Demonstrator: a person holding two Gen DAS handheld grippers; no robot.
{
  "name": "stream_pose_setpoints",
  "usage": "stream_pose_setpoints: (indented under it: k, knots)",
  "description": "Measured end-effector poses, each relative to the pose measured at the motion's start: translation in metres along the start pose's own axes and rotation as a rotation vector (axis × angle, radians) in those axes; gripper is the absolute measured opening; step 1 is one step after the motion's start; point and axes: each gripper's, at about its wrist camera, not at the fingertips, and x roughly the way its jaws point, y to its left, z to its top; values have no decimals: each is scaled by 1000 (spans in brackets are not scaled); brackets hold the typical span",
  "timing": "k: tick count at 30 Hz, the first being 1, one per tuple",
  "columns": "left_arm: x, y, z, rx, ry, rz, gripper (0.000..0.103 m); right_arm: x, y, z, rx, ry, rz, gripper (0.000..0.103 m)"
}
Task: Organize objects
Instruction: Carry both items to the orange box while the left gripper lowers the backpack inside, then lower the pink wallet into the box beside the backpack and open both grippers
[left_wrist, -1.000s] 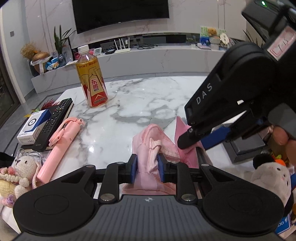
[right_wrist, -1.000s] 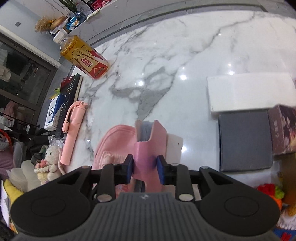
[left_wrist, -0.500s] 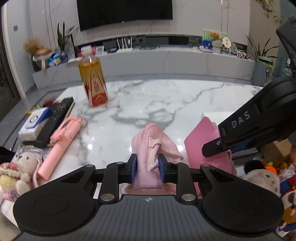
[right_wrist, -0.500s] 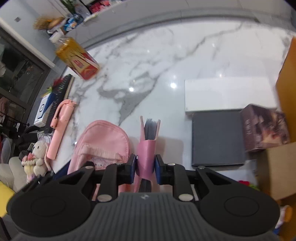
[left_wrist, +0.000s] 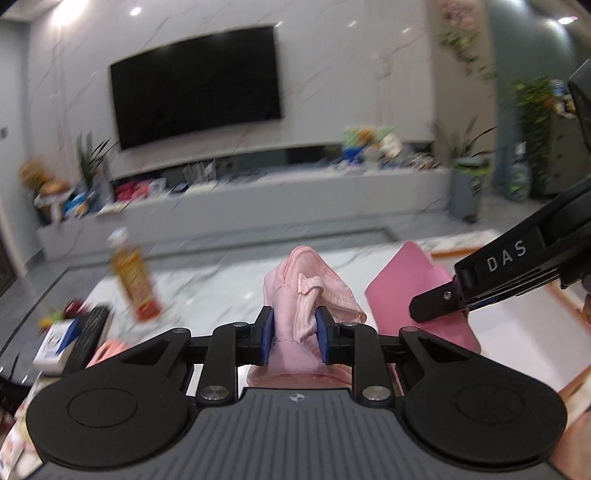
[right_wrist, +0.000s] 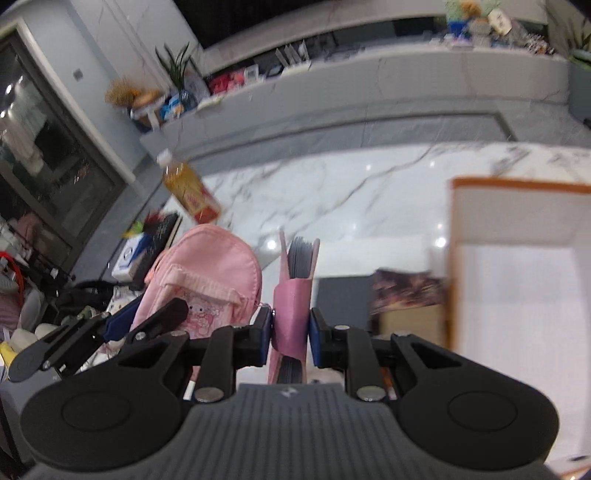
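My left gripper (left_wrist: 291, 334) is shut on a small pink fabric backpack (left_wrist: 308, 291) and holds it up off the marble table (left_wrist: 221, 284). The backpack also shows in the right wrist view (right_wrist: 207, 269), with the left gripper's fingers (right_wrist: 122, 325) at its lower left. My right gripper (right_wrist: 290, 334) is shut on a pink card holder (right_wrist: 291, 306) with grey cards standing in its top. The holder also shows in the left wrist view (left_wrist: 410, 295), just right of the backpack, with the right gripper's finger (left_wrist: 476, 284) over it.
An orange drink bottle (right_wrist: 190, 192) stands at the table's far left. A remote (left_wrist: 90, 332) and a blue-white box (left_wrist: 55, 343) lie at the left edge. A cardboard box with a white inside (right_wrist: 517, 258) stands right. A dark printed box (right_wrist: 406, 290) and grey pad (right_wrist: 340, 291) lie near it.
Both grippers have lifted and tilted upward with their loads. The backpack and card holder are now off the table, and the room beyond fills the views.
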Motion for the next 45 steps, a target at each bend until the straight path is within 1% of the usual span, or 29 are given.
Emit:
stream_pose_setpoints:
  k: [3, 6, 9, 11, 15, 19, 21, 24, 29, 31, 33, 35, 36, 39, 41, 42, 43, 45]
  knots:
    - [-7, -32, 17, 27, -33, -68, 28, -45, -26, 3, 26, -63, -28, 23]
    - [-6, -66, 27, 57, -47, -138, 28, -82, -56, 4, 59, -106, -62, 23]
    - [4, -99, 29, 86, -33, -209, 28, -108, -87, -2, 95, -146, -134, 23]
    - [17, -119, 26, 117, 0, -233, 28, -117, -109, -9, 130, -158, -184, 23]
    - [47, -156, 6, 222, 70, -223, 28, -113, -149, -25, 208, -129, -239, 23]
    - [66, -182, -20, 341, 117, -180, 28, -92, -174, -46, 278, -75, -250, 23]
    - [73, -191, -30, 391, 130, -164, 28, -79, -181, -54, 300, -42, -238, 23]
    - [77, -205, -43, 465, 128, -133, 28, -63, -189, -59, 351, -3, -188, 23]
    - [86, -223, -53, 543, 126, -96, 28, -46, -193, -60, 396, 39, -137, 23]
    - [90, -226, -54, 549, 141, -101, 30, -41, -193, -60, 395, 51, -135, 23]
    - [91, -225, -54, 536, 166, -120, 32, -35, -193, -59, 393, 65, -132, 23]
    - [95, -220, -55, 509, 202, -146, 35, -28, -193, -60, 383, 84, -130, 23]
    - [98, -217, -55, 493, 218, -158, 34, -25, -192, -60, 376, 93, -129, 23]
    - [99, -205, -53, 446, 235, -180, 35, -14, -191, -60, 362, 125, -117, 23]
    - [99, -196, -50, 410, 237, -211, 44, -9, -189, -60, 352, 142, -111, 23]
    - [99, -191, -49, 392, 232, -225, 52, -6, -187, -60, 339, 148, -117, 23]
    - [94, -185, -49, 378, 217, -237, 54, -4, -186, -59, 326, 151, -123, 23]
    - [86, -173, -46, 348, 193, -257, 55, -2, -182, -58, 302, 160, -135, 23]
